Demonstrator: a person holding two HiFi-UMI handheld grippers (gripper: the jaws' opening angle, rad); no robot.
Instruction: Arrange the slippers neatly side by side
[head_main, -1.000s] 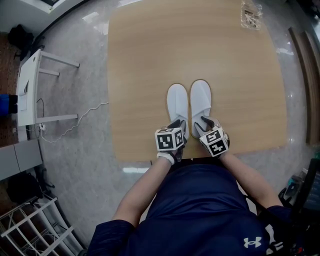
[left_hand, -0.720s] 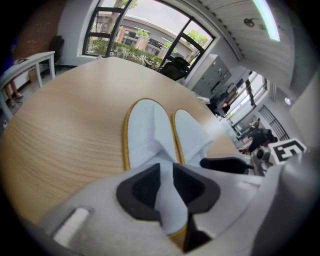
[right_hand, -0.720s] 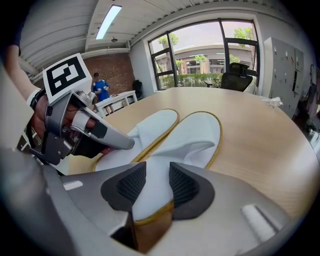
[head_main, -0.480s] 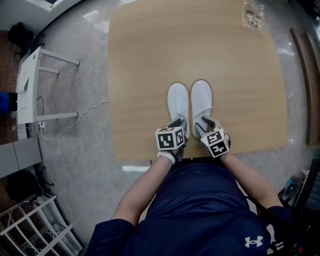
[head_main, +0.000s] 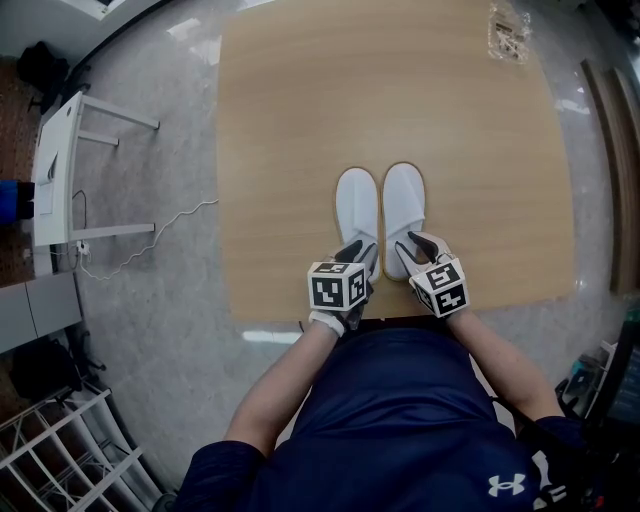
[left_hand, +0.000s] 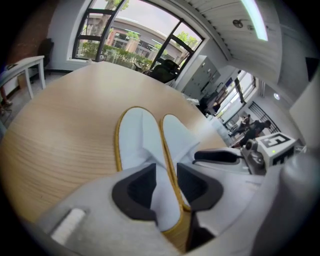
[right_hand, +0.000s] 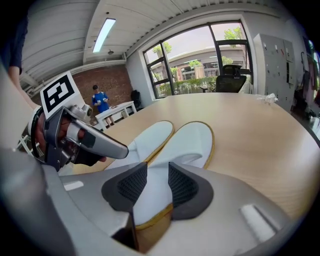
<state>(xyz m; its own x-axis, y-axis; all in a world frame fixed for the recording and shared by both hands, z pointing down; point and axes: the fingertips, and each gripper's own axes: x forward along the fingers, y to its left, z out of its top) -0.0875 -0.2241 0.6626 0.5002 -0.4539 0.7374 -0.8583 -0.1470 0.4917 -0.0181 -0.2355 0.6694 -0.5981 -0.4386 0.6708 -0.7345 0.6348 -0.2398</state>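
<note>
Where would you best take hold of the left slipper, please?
Grip the left slipper at its heel end, coming from the near edge of the table: the heel points that way, and the right slipper lies close along its inner side.

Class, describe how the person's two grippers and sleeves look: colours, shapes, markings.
Both the left gripper and right gripper have grey bodies, black-padded tongs and a white cube with black square markers. The person wears a dark blue short-sleeved shirt.

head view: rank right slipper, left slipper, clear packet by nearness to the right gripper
1. right slipper, between the right gripper's tongs, which have just been closing
2. left slipper, beside it, leftward
3. clear packet, far right corner of the table
</note>
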